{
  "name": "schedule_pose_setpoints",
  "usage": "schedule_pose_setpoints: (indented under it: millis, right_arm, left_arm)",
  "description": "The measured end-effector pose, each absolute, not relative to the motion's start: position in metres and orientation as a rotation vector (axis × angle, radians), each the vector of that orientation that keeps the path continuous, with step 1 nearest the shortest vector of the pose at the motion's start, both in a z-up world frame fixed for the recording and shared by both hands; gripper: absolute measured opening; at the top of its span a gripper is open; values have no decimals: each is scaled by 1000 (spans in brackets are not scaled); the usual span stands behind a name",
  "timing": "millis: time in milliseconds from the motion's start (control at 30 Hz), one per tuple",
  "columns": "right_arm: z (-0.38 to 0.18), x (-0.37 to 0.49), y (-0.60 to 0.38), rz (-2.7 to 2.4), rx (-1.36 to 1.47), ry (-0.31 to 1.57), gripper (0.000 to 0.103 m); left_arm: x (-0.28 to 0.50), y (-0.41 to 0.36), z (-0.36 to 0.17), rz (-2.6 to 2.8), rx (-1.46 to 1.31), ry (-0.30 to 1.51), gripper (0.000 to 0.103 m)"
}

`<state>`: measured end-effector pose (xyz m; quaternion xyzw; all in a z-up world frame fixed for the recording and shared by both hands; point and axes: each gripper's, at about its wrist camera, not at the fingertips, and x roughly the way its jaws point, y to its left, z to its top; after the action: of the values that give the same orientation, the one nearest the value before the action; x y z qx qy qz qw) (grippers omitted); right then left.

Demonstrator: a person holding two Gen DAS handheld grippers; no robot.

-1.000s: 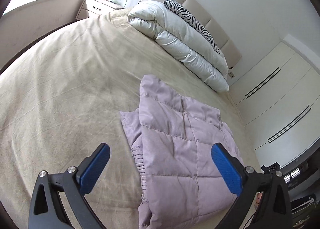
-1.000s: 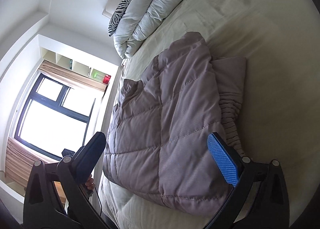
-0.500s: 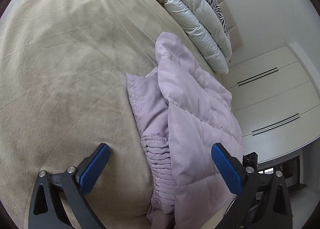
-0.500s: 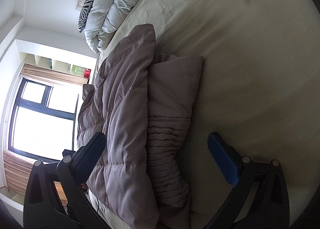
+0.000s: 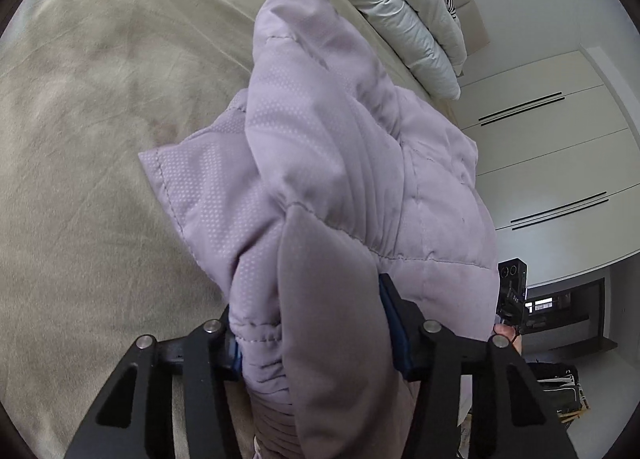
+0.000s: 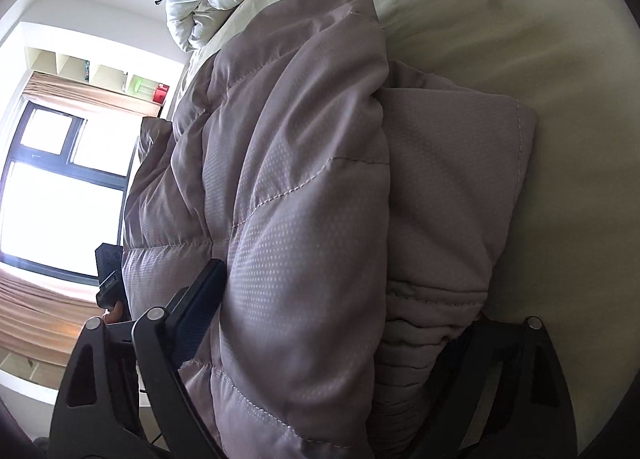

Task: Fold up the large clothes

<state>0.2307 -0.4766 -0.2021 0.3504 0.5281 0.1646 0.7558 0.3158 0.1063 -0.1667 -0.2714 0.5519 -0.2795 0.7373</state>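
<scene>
Both tongs have dropped onto the near edge of the folded jacket point(image 5: 340, 163) on the bed point(image 5: 100, 139); the left tongs point(image 5: 312, 343) and right tongs point(image 6: 340, 343) are closing around its padding.

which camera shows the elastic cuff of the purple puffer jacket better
The right wrist view: the ribbed cuff lies plainly beside the quilted puffer jacket. In the left wrist view only a shadowed sliver of it peeks out beneath the bunched padding.

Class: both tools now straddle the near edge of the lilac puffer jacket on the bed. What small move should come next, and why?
Probably finish closing both tools before any lift. The left tool and right tool each have a thick fold of the jacket bulging between jaws that are closing, and the jacket lies on the bed. Lifting before the pads bite would likely let the puffy fabric slip.
</scene>
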Motion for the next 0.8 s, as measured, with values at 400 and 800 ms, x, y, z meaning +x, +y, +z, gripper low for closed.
schedule_pose_setpoints:
  millis: [400, 800]
  right_arm:
    - [-122, 171, -440, 294, 550, 1015, 38]
    - [-107, 44, -380, 403, 543, 1012, 37]
  left_arm:
    - [251, 103, -96, -595, -449, 1120, 29]
    - [117, 158, -84, -584, -442, 1114, 30]
